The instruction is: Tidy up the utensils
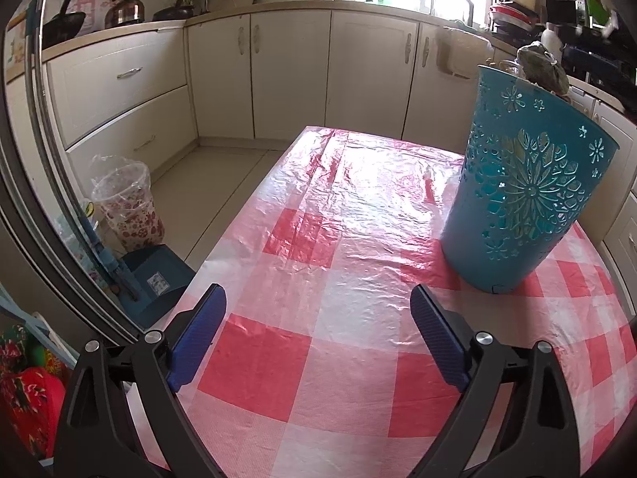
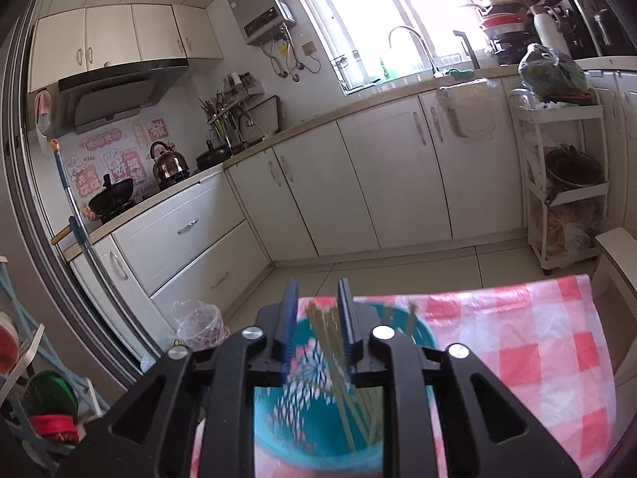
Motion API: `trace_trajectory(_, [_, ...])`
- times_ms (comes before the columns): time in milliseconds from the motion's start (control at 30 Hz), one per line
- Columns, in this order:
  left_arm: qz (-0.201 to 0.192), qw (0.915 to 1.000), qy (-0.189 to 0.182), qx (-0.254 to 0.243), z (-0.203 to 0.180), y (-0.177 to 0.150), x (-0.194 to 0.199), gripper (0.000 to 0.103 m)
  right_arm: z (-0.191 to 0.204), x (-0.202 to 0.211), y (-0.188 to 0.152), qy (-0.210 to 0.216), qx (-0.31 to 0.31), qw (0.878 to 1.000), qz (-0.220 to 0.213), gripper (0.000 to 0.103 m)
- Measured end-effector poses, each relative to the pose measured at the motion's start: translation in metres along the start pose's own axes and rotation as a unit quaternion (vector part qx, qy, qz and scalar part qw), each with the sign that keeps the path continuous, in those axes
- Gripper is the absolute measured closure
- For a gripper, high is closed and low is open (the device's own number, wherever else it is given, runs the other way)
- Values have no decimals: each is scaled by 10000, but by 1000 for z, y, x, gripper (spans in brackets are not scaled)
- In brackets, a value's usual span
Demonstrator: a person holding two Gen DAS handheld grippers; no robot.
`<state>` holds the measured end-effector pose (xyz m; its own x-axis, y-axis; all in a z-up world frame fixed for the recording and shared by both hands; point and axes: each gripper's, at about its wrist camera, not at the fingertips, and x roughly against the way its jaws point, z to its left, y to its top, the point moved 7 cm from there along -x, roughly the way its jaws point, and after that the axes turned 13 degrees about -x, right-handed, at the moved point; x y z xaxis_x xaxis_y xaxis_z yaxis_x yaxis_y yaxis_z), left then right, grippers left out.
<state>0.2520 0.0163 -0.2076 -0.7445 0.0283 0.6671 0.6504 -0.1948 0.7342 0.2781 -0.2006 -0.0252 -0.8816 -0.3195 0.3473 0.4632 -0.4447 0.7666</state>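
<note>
The checked table (image 1: 302,362) carries only the teal holder (image 1: 521,199) near its right edge. Chopsticks (image 2: 338,358) already stand inside it, between the right gripper (image 2: 317,302)'s narrowly parted pads, seemingly released. The left gripper (image 1: 318,298) gapes wide, empty. Little seems left.

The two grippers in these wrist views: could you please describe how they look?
Both look alike. The left gripper and the right gripper each have matte black plastic arms with triangular cut-outs, round silver bolt heads at the pivots, and flat blue ribbed pads on the fingers. No cables, markings or sleeves show.
</note>
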Motion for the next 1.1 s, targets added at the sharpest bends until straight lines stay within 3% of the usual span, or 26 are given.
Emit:
trace_trajectory(33, [15,10000,0,10,1,0,-1,13,-3,15,-8,-39,-13,10000,1,77])
trace_trajectory(167, [25,9999,137,13,3,-1,3,12,-19,65,-46,-429,53,9990,91,56])
trace_trajectory(333, [47,9998,144,-118,-5,-9,28,10,-53,110,-99,-1134,-86,9923,491,46])
trace_trajectory(467, [-66,9997,37,-227,-12,-11,65,8,-63,132,-119,-1528,-218,9859,651,37])
trace_trajectory(800, [-430,9982,-109,-402,-17,-3,184,8,-5,176,-111,-1370,5,9897,422,14])
trace_trajectory(967, [-632,9964,-143,-543,-23,0,246,8,32,208,-106,-1279,185,9913,269,8])
trace_trajectory(1100, [-299,9968,-560,-482,-25,-7,277,8,48,232,-107,-1287,136,9913,246,7])
